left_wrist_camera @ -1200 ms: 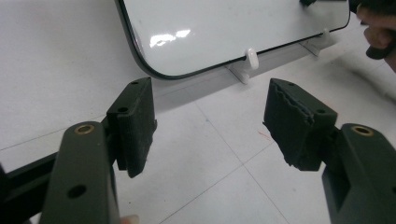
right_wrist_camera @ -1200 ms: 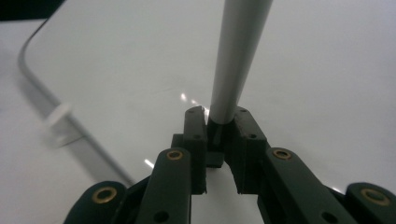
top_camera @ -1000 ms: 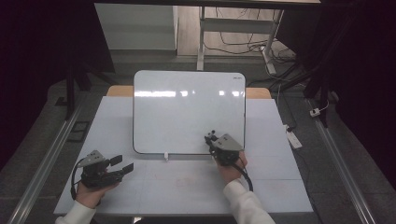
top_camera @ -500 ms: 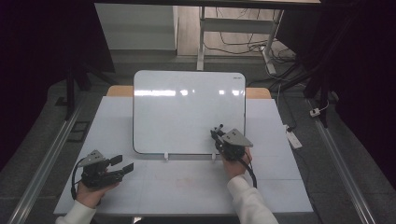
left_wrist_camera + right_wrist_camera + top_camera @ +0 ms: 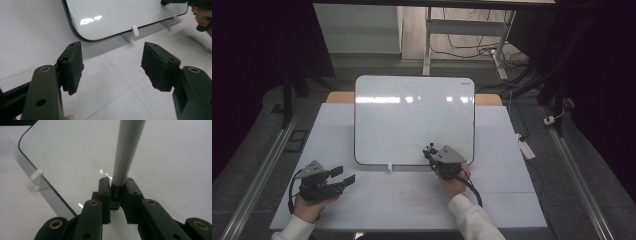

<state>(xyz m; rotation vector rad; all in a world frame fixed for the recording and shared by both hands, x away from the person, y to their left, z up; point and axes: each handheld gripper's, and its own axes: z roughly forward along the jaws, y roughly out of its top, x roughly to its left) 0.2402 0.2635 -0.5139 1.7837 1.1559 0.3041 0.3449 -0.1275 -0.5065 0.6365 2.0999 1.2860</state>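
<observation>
— What's at the left of the desk [image 5: 377,210]?

— The left claw [image 5: 343,176], held low near the front edge in the person's left hand [image 5: 309,205]. Its jaws are spread wide with nothing between them; in the left gripper view they frame bare white desk surface, with the whiteboard's lower corner just beyond.

— And the middle?

— A whiteboard [image 5: 412,117], propped tilted on small white clip feet [image 5: 389,167], its face blank and glossy.

— The right side?

— The right claw [image 5: 429,150] sits at the whiteboard's lower right edge, in the right hand [image 5: 454,182]. It's clenched on a grey-white marker [image 5: 126,150] — the right gripper view shows the barrel pinched between the pads and reaching out over the board's face. I cannot tell whether its tip touches.
</observation>
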